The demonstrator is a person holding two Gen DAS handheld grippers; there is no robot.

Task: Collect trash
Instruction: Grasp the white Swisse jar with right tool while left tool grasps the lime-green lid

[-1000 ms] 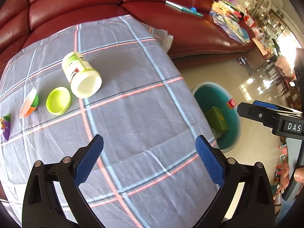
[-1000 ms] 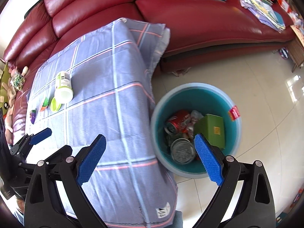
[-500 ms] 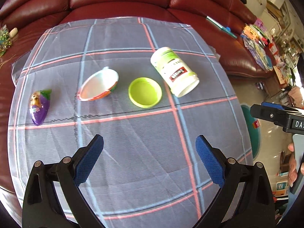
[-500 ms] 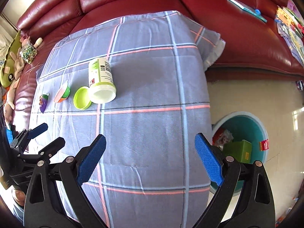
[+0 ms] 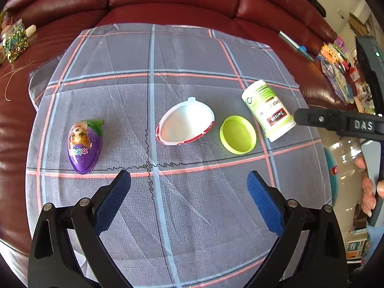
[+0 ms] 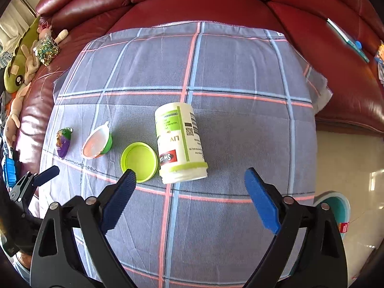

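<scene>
Both tools are released and hold nothing: the left gripper (image 5: 189, 193) hovers with its blue-padded jaws spread wide over the grey plaid cloth (image 5: 192, 216), and the right gripper (image 6: 189, 195) hangs likewise spread, just short of the white plastic supplement bottle with the green label (image 6: 180, 141), which lies on its side near the middle of the cloth with its open mouth turned toward the camera. The likeliest mishap, as I judge it, is that round bottle rolling off when a pad nudges it before both close, since the cloth drapes soft over red leather sofa cushions (image 6: 192, 7) and gives little firm backing. The lime-green round plastic lid (image 6: 139, 162) lies flat, rim up, touching or nearly touching the bottle on its left; being so low, it may slide or drag a fold of cloth up into the jaws. The white half-egg plastic shell with a red and green outside (image 5: 185, 122), farther left of the bottle, could tip or squirt out of a pinch on its curved wall, and the purple foil-wrapped egg with a cartoon face (image 5: 84, 145), farthest left, looks slippery. The teal round bin (image 6: 336, 206) stands on the floor, well right of the bottle, so a loose grip could drop things on the way there. Counted: one bottle, one lid, one shell, one purple egg, one bin, two grippers.
</scene>
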